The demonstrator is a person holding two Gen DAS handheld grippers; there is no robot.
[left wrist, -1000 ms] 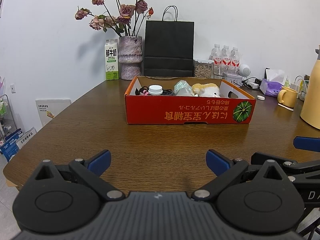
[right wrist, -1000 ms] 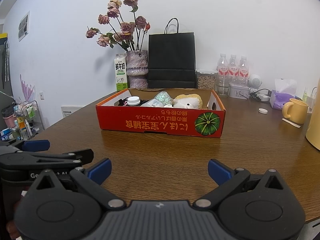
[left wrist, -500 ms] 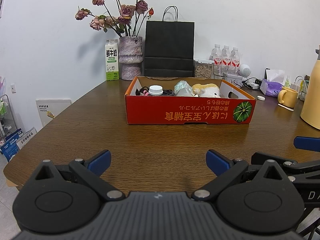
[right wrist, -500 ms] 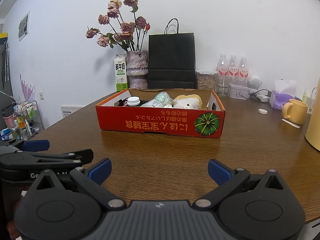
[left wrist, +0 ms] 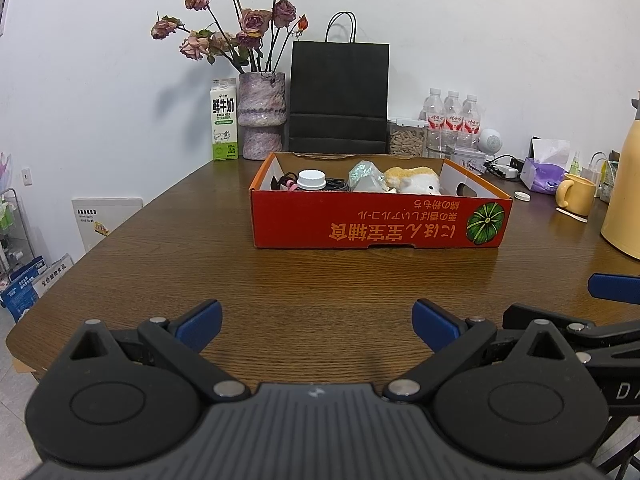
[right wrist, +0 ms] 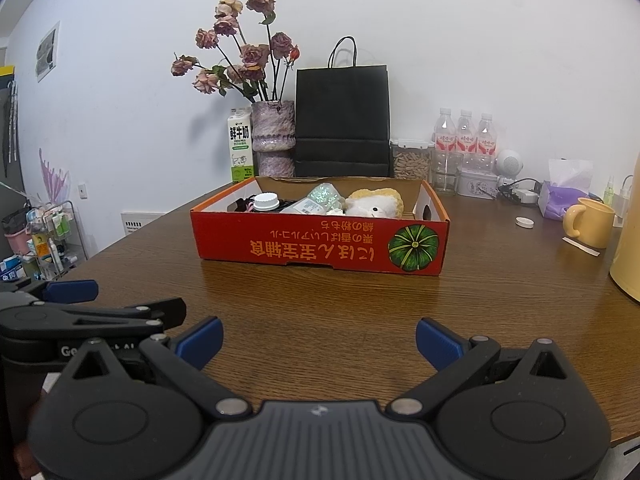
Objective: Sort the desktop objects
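Left gripper (left wrist: 316,320) jaws wide, holding nothing, low over near bench (left wrist: 200,248) edge. Milk carton (left wrist: 224,124) at back left, label reads 鲜牛奶. Vase of dried roses (left wrist: 262,116) beside it, then black paper bag (left wrist: 339,98). Red cardboard box (left wrist: 376,228) mid-bench, upside-down orange Japanese print plus pumpkin graphic; holds white-capped bottle (left wrist: 311,180), glittery packet (left wrist: 365,175), plush toy (left wrist: 414,180). Looks mostly sorted, or possibly nothing started; cannot tell. Small white cap (right wrist: 525,222) and yellow mug (right wrist: 590,222) loose at right. Right gripper (right wrist: 319,338) jaws wide, nothing between them.
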